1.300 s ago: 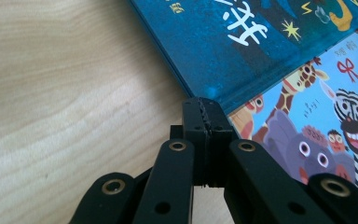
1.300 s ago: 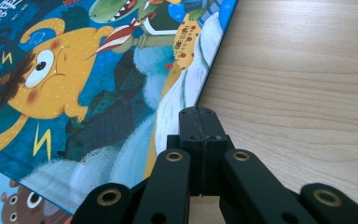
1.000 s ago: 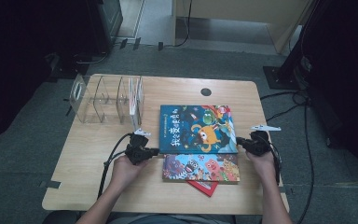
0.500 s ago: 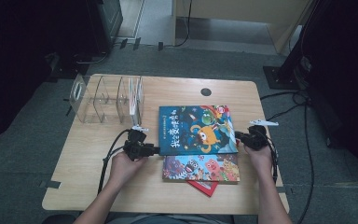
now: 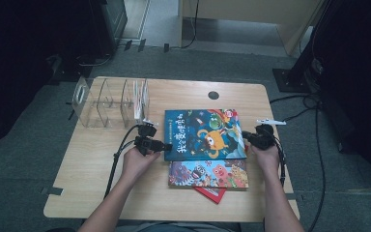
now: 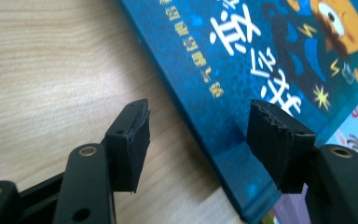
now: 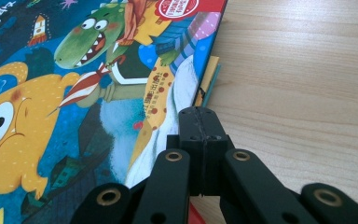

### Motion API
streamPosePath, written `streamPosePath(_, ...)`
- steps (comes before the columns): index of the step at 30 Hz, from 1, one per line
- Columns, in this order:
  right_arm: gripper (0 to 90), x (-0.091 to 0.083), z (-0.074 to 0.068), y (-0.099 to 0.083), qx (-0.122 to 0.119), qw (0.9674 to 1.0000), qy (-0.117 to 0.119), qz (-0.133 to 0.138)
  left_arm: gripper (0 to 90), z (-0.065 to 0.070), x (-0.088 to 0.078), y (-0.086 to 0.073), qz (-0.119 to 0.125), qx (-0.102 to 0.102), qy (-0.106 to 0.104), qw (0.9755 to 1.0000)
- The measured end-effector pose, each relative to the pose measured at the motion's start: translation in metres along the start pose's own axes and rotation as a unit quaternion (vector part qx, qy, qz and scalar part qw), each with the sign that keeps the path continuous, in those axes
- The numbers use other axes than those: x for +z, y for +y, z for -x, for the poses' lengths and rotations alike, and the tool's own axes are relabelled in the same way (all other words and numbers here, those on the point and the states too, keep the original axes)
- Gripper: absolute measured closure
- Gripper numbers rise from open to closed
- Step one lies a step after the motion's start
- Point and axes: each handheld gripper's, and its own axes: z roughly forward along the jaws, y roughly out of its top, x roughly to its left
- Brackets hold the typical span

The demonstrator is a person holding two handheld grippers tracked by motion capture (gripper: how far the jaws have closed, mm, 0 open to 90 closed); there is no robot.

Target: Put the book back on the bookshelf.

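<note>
Now the blue book lies flat on the desk, its spine between the left gripper's just-opened jaws, while the right gripper, jaws clenched empty, seemingly steadies its opposite edge.

- Left tool points to the picture's right in the high view, low over the tabletop, gripped by the left hand; its jaws have just been opening and now stand wide apart.
- Right tool points left toward it, jaws pressed together.
- Right hand wraps its body.
- Both forearms come in from the bottom edge.
</note>
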Motion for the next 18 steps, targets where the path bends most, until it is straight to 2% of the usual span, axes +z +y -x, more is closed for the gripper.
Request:
streamPosePath(5, 90.0, 0.001, -0.002, 0.002, -0.006, 0.9999, -0.009, 0.001, 34.8, -0.001, 0.007, 0.007, -0.006, -0.02, -0.021, 0.9996)
streamPosePath(7, 90.0, 0.001, -0.002, 0.001, -0.006, 0.9999, -0.009, 0.001, 34.9, 0.002, 0.008, 0.01, -0.001, -0.019, -0.026, 0.9995)
streamPosePath(10, 90.0, 0.0, -0.002, 0.001, -0.005, 1.0, -0.006, -0.001, 33.3, 0.006, 0.015, 0.016, -0.023, -0.01, -0.01, 0.9996)
streamPosePath(13, 90.0, 0.0, -0.001, 0.001, -0.003, 1.0, -0.003, -0.002, 32.2, 0.008, 0.017, 0.018, -0.028, -0.019, -0.01, 0.9994)
streamPosePath(16, 90.0, 0.0, -0.001, 0.001, -0.003, 1.0, 0.0, -0.002, 34.6, 0.01, 0.012, 0.019, -0.03, -0.025, -0.009, 0.9992)
streamPosePath(18, 90.0, -0.001, -0.001, 0.001, 0.0, 1.0, 0.0, -0.002, 37.0, 0.012, 0.004, 0.019, -0.025, -0.023, -0.015, 0.9993)
